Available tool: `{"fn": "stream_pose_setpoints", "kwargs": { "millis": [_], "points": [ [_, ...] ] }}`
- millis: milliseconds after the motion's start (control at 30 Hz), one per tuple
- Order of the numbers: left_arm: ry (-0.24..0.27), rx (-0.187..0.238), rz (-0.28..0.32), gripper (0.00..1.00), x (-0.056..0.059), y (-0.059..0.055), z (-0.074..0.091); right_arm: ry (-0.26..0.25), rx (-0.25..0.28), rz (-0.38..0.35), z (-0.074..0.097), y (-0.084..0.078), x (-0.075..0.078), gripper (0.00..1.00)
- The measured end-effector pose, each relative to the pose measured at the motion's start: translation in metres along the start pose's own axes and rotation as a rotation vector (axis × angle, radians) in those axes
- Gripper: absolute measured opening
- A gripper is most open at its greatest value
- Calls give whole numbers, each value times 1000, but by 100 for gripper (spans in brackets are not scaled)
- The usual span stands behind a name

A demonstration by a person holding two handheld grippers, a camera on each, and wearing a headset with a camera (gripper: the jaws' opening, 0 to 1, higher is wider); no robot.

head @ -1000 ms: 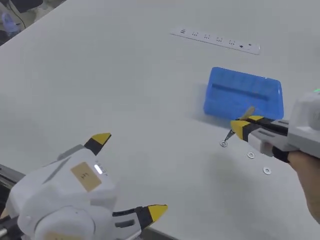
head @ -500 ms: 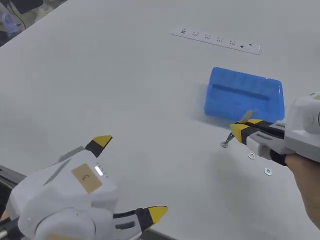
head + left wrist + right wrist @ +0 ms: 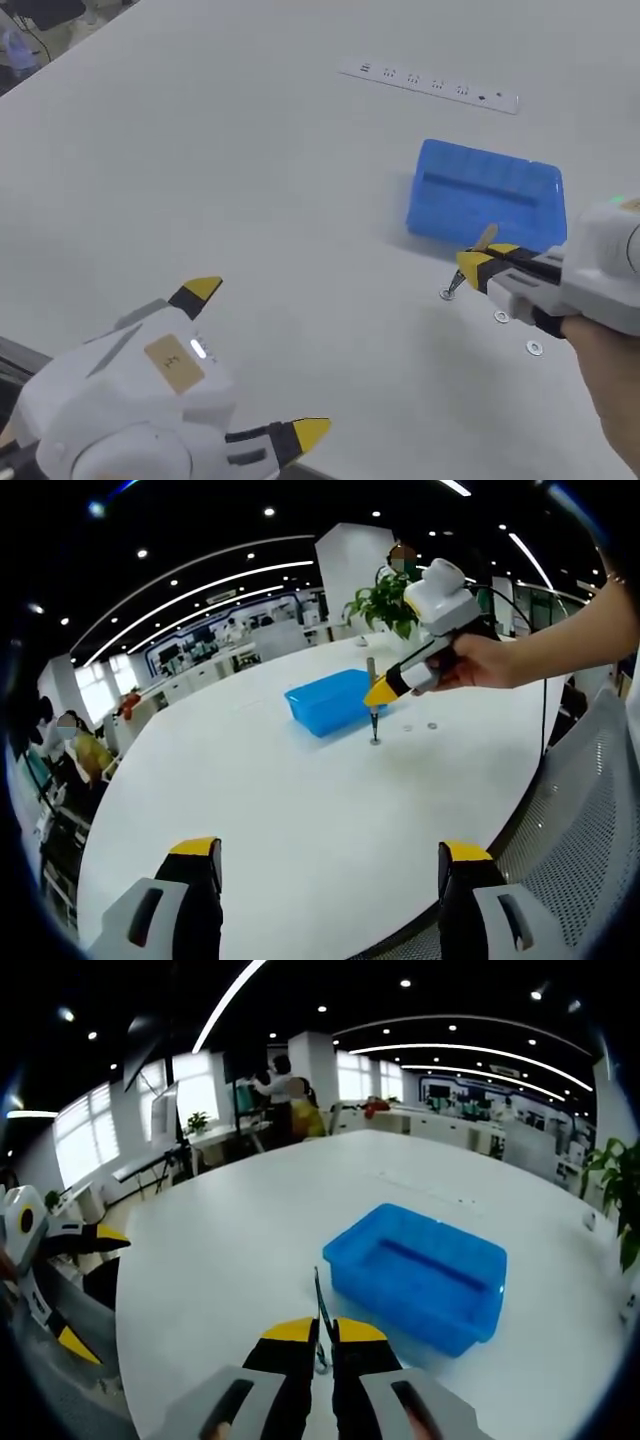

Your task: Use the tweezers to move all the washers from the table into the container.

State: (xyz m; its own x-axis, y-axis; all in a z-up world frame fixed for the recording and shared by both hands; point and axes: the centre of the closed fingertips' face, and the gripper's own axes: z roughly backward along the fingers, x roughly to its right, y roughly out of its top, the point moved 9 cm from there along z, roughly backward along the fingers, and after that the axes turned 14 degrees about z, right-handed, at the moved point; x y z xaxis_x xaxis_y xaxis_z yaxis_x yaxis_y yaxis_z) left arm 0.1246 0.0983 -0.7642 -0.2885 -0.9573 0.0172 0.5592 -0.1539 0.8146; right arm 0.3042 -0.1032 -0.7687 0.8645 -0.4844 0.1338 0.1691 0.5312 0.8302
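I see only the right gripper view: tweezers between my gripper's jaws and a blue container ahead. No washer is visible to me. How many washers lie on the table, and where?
Observer: The head view shows three washers in a loose row on the white table, beside the right gripper.
Operator: Where do my tweezers point?
Observer: The tweezers slant down to the end washer, the one at the left end of the row. I cannot tell whether the tips grip it.
Operator: Is the other gripper busy?
Observer: No. In its own view the left gripper has its jaws wide apart and holds nothing.
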Motion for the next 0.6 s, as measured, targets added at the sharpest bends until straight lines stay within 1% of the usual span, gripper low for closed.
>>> {"fn": "stream_pose_setpoints", "kwargs": {
  "millis": [67,233,433,600],
  "points": [
    [-1,1,1,92,0,0,0,-5,-6,1,0,0,0,2],
    [-3,4,2,92,0,1,0,3,-32,15,0,3,0,1],
    [-1,6,1,92,0,1,0,-1,-11,-5,8,10,0,2],
    [1,10,2,92,0,1,0,-14,0,6,16,18,1,2]
  ]
}}
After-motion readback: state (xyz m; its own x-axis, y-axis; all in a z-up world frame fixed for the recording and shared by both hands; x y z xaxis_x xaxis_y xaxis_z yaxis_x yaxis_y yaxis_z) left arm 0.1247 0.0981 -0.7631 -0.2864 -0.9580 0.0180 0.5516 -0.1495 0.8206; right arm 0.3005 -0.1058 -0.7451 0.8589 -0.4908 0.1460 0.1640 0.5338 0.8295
